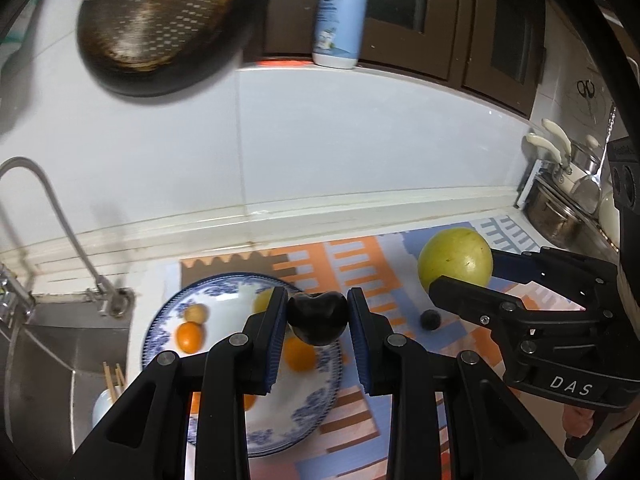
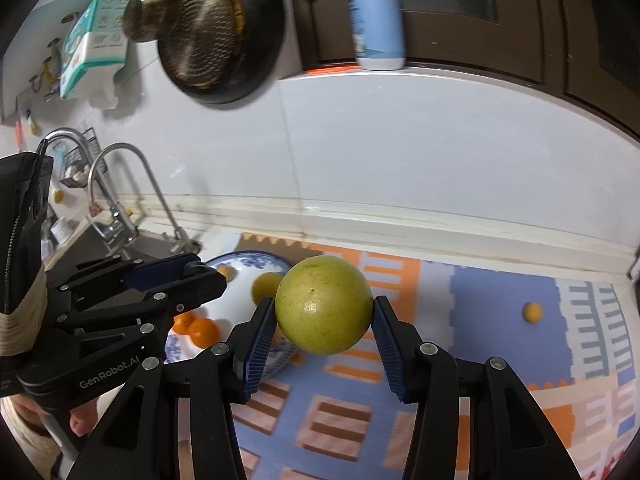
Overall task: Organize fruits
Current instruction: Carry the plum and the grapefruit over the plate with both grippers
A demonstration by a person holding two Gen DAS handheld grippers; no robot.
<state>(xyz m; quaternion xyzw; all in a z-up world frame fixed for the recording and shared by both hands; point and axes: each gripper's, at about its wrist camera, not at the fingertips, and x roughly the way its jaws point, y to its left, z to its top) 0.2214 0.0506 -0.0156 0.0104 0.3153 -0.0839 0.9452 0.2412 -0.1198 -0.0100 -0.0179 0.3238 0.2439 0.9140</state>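
My left gripper is shut on a dark plum and holds it above the blue-patterned plate. On that plate lie small oranges and a yellowish fruit. My right gripper is shut on a large yellow-green citrus, lifted over the mat just right of the plate. In the left wrist view the same citrus shows at the right, in the right gripper's jaws. A small dark berry rests on the mat. One small yellow fruit lies alone on the mat at the far right.
An orange, blue and white patterned mat covers the counter. A sink with a curved tap sits at the left. A dark pan hangs on the tiled wall; a lotion bottle stands on the ledge. Pots crowd the right corner.
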